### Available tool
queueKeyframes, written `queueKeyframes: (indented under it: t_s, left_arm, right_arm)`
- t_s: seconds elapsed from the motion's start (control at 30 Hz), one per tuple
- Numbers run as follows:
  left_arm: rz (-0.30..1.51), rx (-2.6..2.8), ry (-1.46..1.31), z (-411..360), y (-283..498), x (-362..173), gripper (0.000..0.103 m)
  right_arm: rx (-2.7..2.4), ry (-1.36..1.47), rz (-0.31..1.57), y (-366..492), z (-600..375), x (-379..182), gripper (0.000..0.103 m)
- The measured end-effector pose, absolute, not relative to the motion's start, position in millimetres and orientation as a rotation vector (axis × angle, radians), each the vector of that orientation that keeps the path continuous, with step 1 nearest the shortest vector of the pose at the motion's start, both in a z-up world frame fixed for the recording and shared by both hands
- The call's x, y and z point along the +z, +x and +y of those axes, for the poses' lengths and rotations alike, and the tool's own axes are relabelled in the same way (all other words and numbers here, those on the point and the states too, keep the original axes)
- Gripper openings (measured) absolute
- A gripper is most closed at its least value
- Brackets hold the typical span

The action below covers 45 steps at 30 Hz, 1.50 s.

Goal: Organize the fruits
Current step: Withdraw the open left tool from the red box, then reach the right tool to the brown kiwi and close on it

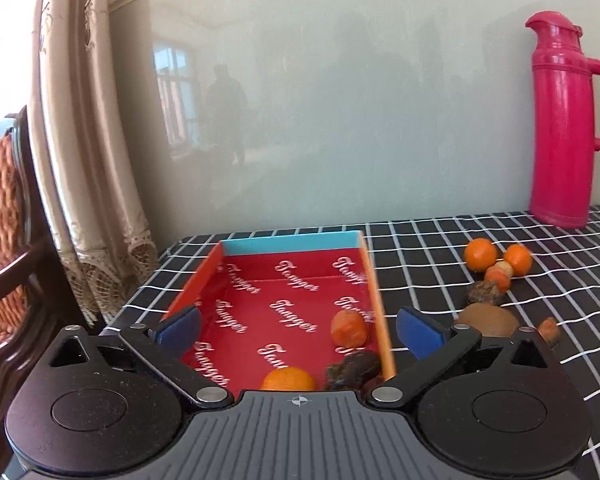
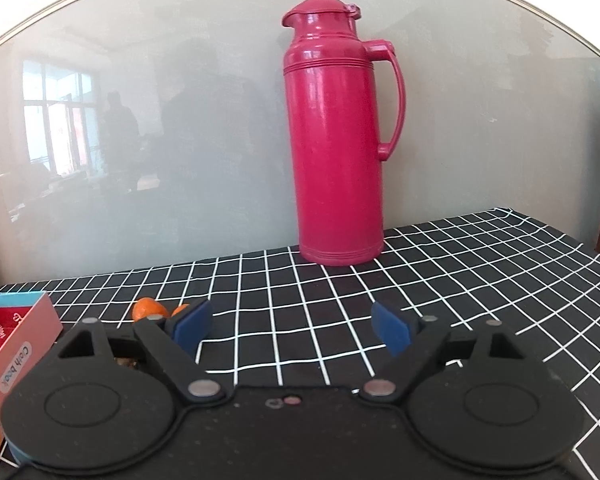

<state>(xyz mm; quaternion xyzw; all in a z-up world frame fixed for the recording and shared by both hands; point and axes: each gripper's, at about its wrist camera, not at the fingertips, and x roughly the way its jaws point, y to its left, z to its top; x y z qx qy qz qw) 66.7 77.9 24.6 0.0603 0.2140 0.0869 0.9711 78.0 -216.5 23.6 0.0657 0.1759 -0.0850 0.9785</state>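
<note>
A shallow red box (image 1: 284, 296) with orange walls lies on the checked cloth. Inside it rest a tangerine (image 1: 289, 378), a dark dried fruit (image 1: 354, 369) and an orange fruit piece (image 1: 349, 327). My left gripper (image 1: 298, 330) hovers over the box's near end, jaws wide open, nothing between the blue pads. Right of the box lie two tangerines (image 1: 480, 254), a small orange piece (image 1: 499, 274), a dark fruit (image 1: 485, 293) and a brown kiwi (image 1: 487, 321). My right gripper (image 2: 291, 326) is open over bare cloth; a tangerine (image 2: 149, 308) shows behind its left finger.
A tall pink thermos (image 2: 338, 136) stands at the back against the glossy wall. The black-and-white checked tablecloth (image 2: 460, 272) covers the table. A curtain (image 1: 96, 152) and a wooden chair (image 1: 8, 208) stand off the table's left edge. The box's outer wall (image 2: 18, 356) sits left of the right gripper.
</note>
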Motion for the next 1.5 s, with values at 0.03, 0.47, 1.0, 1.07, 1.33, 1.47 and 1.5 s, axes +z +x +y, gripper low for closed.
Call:
queueKeyframes:
  t_s: [0.03,0.47,1.0,1.07,1.33,1.47,1.5]
  left_arm:
    - [0.433,0.181,0.114,81,67,25,0.103]
    - [0.436,0.236,0.069,106,54,23,0.103]
    - [0.445,0.296,0.051,131,44,19,0.103]
    - [0.449,0.305,0.041,137,45,18,0.103]
    - [0.459,0.333,0.032,154,45,13,0.103]
    - [0.462,0.345,0.024,163,43,11,0.103]
    - [0.465,0.346,0.022,165,43,10,0.103]
  right_arm:
    - [-0.167,0.131,0.357,78,-215,24,0.087]
    - [-0.097,0.12,0.34,76,-194,28,0.087]
    - [-0.03,0.104,0.343,80,-170,28,0.089]
    - [-0.018,0.105,0.342,81,-165,28,0.089]
    - [0.04,0.052,0.358,84,-138,23,0.089]
    - [0.075,0.038,0.371,87,-124,21,0.089]
    - [0.085,0.036,0.375,88,-121,21,0.089]
